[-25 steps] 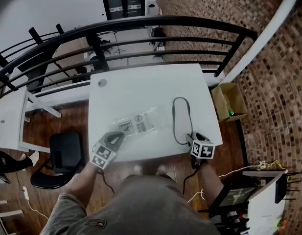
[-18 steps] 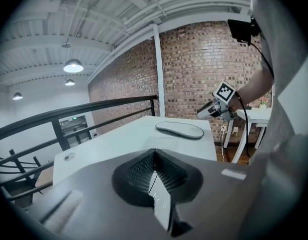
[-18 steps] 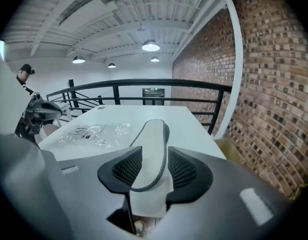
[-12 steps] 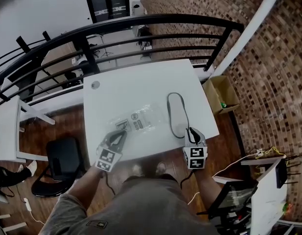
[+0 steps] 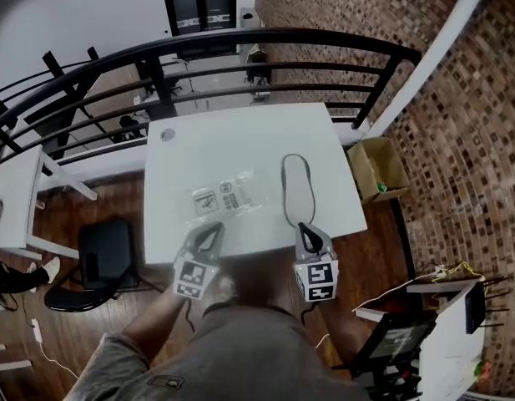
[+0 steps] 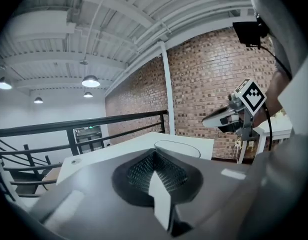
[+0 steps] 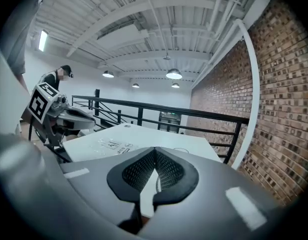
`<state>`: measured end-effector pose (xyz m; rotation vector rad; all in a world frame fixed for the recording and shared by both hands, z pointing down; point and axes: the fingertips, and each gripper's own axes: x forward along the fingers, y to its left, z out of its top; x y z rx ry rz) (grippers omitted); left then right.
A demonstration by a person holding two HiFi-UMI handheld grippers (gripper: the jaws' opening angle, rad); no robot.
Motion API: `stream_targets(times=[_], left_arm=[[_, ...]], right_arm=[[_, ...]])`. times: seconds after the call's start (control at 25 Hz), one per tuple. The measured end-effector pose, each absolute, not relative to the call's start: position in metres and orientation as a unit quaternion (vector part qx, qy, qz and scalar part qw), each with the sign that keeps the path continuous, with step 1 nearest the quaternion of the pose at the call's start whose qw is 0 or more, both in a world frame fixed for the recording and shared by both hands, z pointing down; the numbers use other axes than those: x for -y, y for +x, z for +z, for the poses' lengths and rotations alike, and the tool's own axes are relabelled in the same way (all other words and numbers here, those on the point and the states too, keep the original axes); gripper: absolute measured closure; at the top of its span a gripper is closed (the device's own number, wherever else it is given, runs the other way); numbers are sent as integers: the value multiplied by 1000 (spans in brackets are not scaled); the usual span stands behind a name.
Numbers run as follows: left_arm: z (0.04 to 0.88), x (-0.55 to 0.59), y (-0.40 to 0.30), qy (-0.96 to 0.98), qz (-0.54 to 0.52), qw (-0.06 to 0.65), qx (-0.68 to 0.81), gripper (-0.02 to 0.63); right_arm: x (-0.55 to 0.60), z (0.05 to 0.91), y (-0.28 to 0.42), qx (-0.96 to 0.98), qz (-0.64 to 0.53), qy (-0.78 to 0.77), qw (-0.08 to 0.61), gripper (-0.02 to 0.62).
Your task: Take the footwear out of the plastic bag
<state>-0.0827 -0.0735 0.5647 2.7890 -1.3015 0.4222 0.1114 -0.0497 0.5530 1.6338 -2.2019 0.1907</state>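
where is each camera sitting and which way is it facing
Head view: on the person's head, steeply down at the table, plastic bag, footwear; forearms, left hand-held gripper and right hand-held gripper show.
Left gripper view: on the left one, facing across the table to the brick wall; its shut jaws show.
Right gripper view: on the right one, facing the railing; its shut jaws show.
Shared: each gripper view catches the other gripper; all show the table.

Head view is looking steeply down from well above the white surface [image 5: 240,140]. Both gripper views are sitting low at its near edge, facing across it toward the black railing [image 5: 282,33]. They're also catching each other: right gripper [image 6: 209,119], left gripper [image 7: 89,120].
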Motion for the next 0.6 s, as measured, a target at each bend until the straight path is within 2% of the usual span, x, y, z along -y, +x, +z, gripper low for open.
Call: stream_targets(times=[0.28,0.6], left_arm=[[539,10,-37,884,131,-10,449,604],[533,-56,-19,868,129,-2,479,604]], right_arm=[[2,519,115,825,54,543,148,583],[-51,511,119,848,56,510,133,583]])
